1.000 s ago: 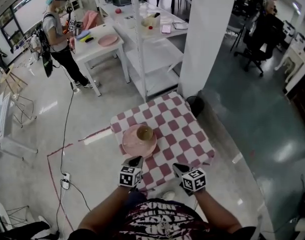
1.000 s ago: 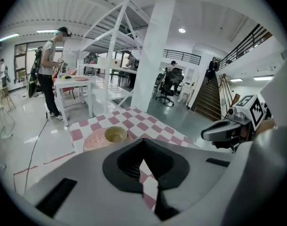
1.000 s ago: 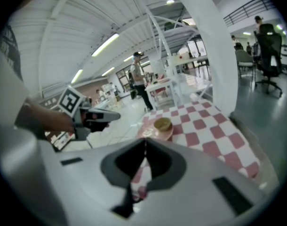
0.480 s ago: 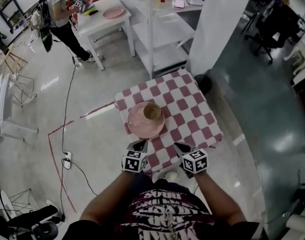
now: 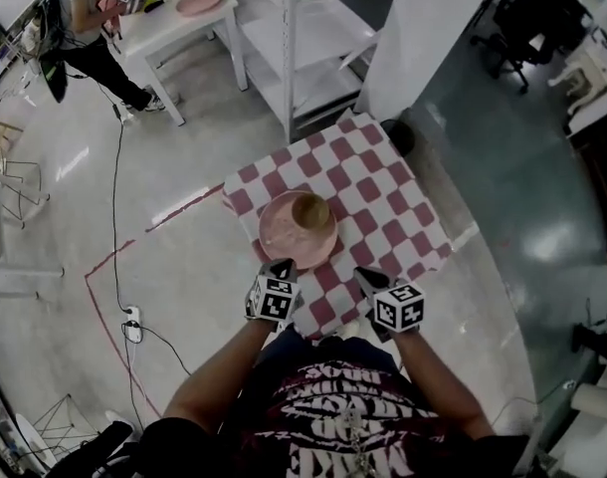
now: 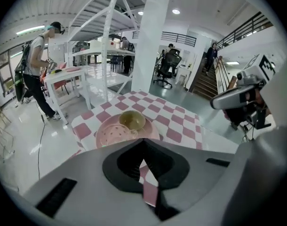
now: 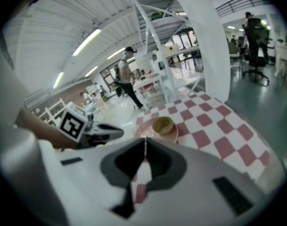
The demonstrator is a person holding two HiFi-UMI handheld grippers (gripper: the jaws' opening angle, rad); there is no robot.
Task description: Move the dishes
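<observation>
A pink plate (image 5: 284, 235) lies on the near left part of a small table with a red-and-white checked cloth (image 5: 383, 197). An olive bowl (image 5: 310, 210) stands on the plate's far side. My left gripper (image 5: 282, 264) hovers just short of the plate's near rim, jaws shut and empty. My right gripper (image 5: 363, 274) hangs over the table's near edge, right of the plate, also shut and empty. In the left gripper view the plate (image 6: 110, 133) and bowl (image 6: 131, 120) lie straight beyond the closed jaws (image 6: 143, 140). The right gripper view shows the bowl (image 7: 163, 125) past its closed jaws (image 7: 145, 140).
A white pillar (image 5: 423, 28) rises behind the table, with a white shelving rack (image 5: 294, 38) to its left. Farther back left a person (image 5: 80, 18) stands at a white table (image 5: 179, 18). A cable and power strip (image 5: 132, 322) lie on the floor at left.
Both grippers have moved forward to the table's near edge, and the left one has sunk toward the plate's rim. The plate and bowl have not moved.
</observation>
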